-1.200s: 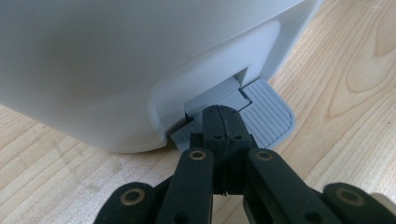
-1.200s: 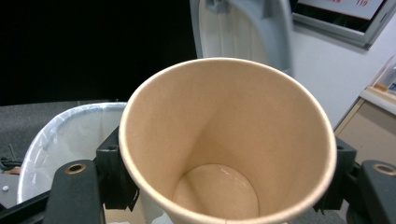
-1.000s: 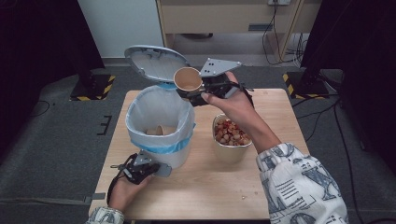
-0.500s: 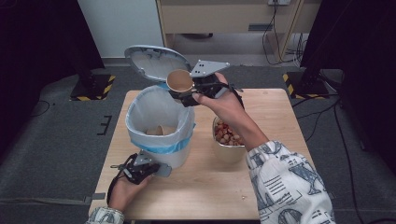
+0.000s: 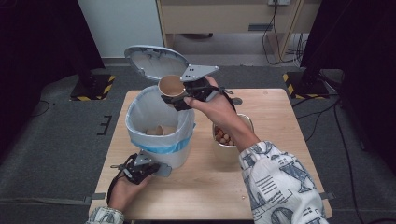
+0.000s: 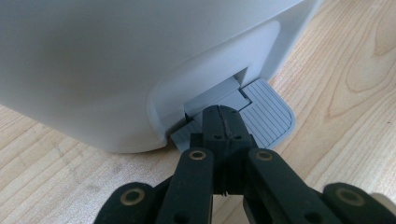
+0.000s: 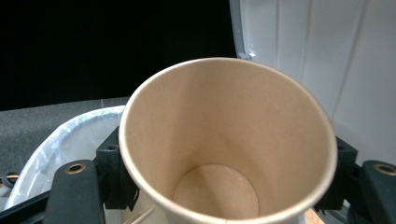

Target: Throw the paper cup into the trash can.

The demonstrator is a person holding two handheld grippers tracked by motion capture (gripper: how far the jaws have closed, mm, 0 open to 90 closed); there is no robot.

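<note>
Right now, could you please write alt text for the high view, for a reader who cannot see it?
The right gripper holds an empty paper cup above a white pedal bin with its lid up. The left gripper, shut, presses the bin's pedal. A metal bowl of food stands beside the bin on a wooden table.

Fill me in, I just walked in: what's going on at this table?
A person is throwing away a paper cup. The right gripper is shut on the empty cup, held over the open, bag-lined bin. The left gripper, jaws shut, presses the bin's pedal, with the lid up. Another cup lies inside; a bowl of food sits beside the bin.
</note>
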